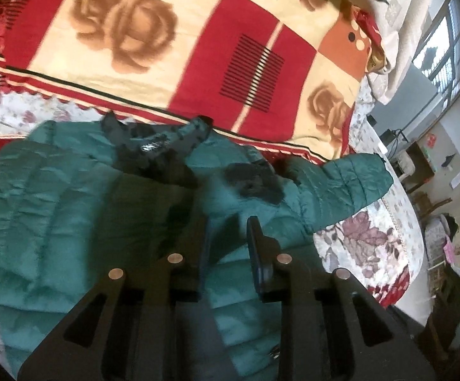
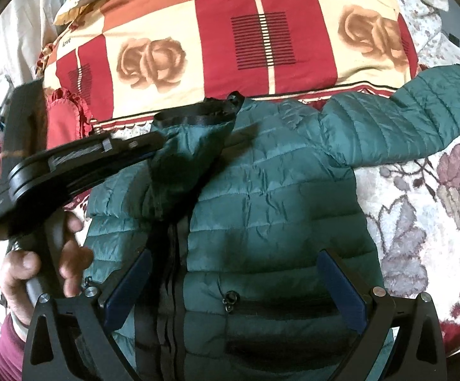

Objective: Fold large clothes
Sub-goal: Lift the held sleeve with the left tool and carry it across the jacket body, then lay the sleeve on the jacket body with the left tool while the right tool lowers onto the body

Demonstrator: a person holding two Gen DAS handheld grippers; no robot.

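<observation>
Spread across the bed [image 2: 420, 171], the puffy jacket [image 2: 277, 206] looks light, soft and slippery; its outstretched sleeve [image 2: 420, 111] offers a hold. Left gripper [image 1: 228, 238] is barely parted, pinching nothing; right gripper [image 2: 234, 281] is spread wide.

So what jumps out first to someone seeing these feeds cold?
The teal puffer jacket dominates, spread front-up on the bed, one sleeve stretched to the right. Behind it lies the red-and-cream rose blanket. The left claw sits at the folded-over sleeve near the collar; the right claw hangs open over the zip.

Red-and-cream rose blanket [image 2: 230, 63] over a floral bedsheet [image 2: 436, 206], window [image 1: 445, 50] beyond
</observation>
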